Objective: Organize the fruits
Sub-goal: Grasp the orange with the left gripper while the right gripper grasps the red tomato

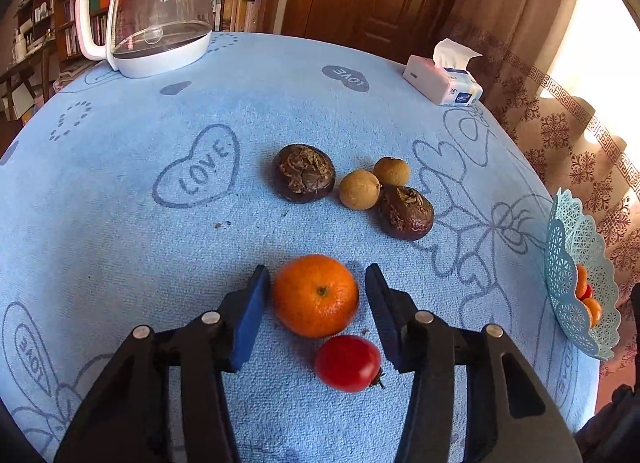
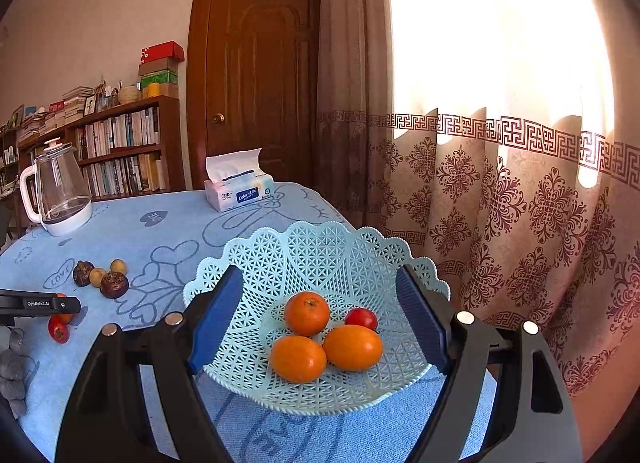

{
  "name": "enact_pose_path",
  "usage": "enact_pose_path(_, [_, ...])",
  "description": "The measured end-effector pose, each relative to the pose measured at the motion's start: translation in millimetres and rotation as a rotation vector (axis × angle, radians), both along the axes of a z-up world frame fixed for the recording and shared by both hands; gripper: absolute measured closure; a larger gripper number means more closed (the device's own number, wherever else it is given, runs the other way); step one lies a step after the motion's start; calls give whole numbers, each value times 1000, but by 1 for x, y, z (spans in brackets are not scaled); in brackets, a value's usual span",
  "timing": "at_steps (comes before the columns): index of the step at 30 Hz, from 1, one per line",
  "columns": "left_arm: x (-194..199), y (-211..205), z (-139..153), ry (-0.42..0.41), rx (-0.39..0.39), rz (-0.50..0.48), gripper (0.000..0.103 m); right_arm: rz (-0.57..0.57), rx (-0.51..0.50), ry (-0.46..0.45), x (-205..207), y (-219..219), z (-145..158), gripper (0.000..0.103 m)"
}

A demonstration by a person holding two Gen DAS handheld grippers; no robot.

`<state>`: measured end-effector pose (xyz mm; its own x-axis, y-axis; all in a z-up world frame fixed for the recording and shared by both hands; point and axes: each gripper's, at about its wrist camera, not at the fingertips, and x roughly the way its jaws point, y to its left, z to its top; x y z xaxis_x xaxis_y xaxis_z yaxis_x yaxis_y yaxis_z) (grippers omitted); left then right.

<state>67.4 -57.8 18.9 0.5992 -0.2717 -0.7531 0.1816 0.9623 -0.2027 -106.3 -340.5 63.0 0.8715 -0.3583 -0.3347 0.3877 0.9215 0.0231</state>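
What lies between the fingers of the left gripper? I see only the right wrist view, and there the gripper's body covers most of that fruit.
Observer: An orange. It sits on the blue cloth, between the two fingers of the left gripper.
Operator: Do both pads press on it already?
Observer: No. In the left wrist view a narrow gap shows between the orange and the pad on the picture's right, so the orange is not clamped yet.
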Motion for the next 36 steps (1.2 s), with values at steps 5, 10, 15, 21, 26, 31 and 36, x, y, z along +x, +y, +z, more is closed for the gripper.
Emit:
enact_pose_path(5, [0,3,0,-7,-19,2,63,-3,-13,6,1,2,-1,23])
enact_pose_path(10, [-1,10,2,-10,-59,8,63,-7,-41,22,4,8,-2,23])
enact_pose_path(15, [-4,21,7,-37,-69,39,63,8,-107,40,9,22,1,23])
enact_pose_path(21, [-7,35,15,-88,-30,103,63,164,-107,59,21,65,12,23])
enact_pose_path(26, [-9,47,20,-124,-5,159,63,455,33,216,57,110,1,23])
enact_pose_path(31, [-10,60,23,-140,-17,201,63,628,139,367,91,152,-22,23])
enact_pose_path(36, [-10,68,23,-130,-40,225,63,699,154,425,108,181,-31,32])
